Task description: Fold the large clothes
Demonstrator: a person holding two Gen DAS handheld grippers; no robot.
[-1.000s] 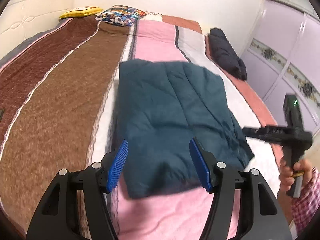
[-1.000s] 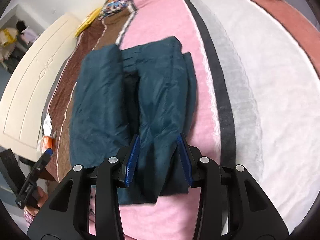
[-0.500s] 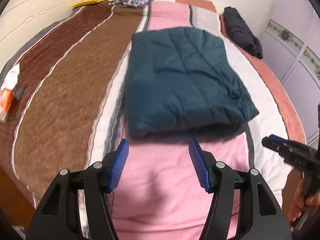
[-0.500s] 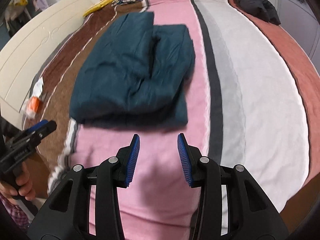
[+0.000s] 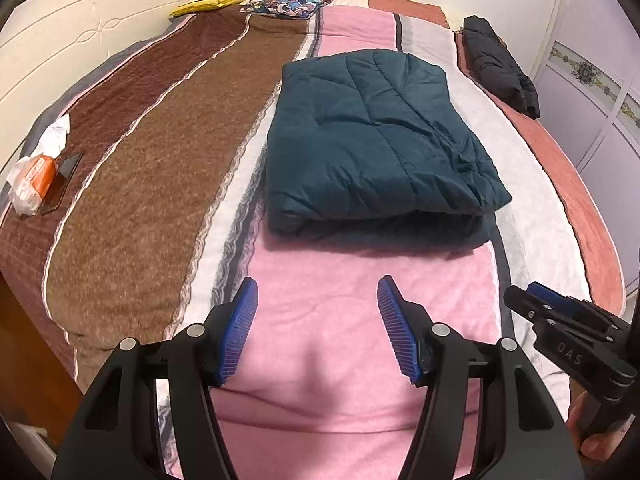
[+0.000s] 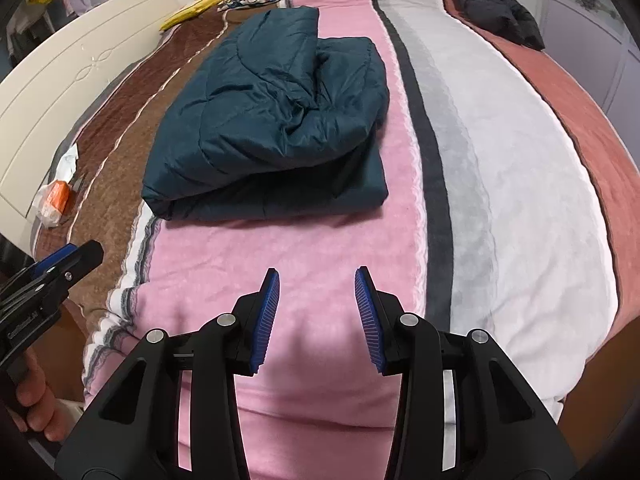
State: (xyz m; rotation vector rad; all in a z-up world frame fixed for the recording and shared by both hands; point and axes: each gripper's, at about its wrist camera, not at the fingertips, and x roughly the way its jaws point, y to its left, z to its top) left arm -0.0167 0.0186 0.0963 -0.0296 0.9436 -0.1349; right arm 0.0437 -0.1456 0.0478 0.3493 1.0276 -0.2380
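Teal and quilted, the jacket [image 5: 376, 140] lies folded into a squat bundle across the pink and white stripes of the bedspread [image 5: 352, 312], well clear of both tools. A second ago the right gripper [image 6: 316, 312] had its blue pads at the near hem and the left gripper [image 5: 318, 324] hovered over the same edge — now both have pulled back toward the foot of the bed, jaws apart and holding nothing. The left is spread wide, the right a little narrower. Each camera catches the other tool at the frame's edge, gripped in a bare hand [image 6: 36, 396].

The bundle looks done: top layer doubled over the lower, though the right view shows a puffed, rumpled fold at the far right corner that sits proud of the layer beneath. Judged from this, the last fold has been released and the retreat marks the end of the job — or a pause before tidying that corner. A black garment [image 5: 500, 64] waits near the far edge.
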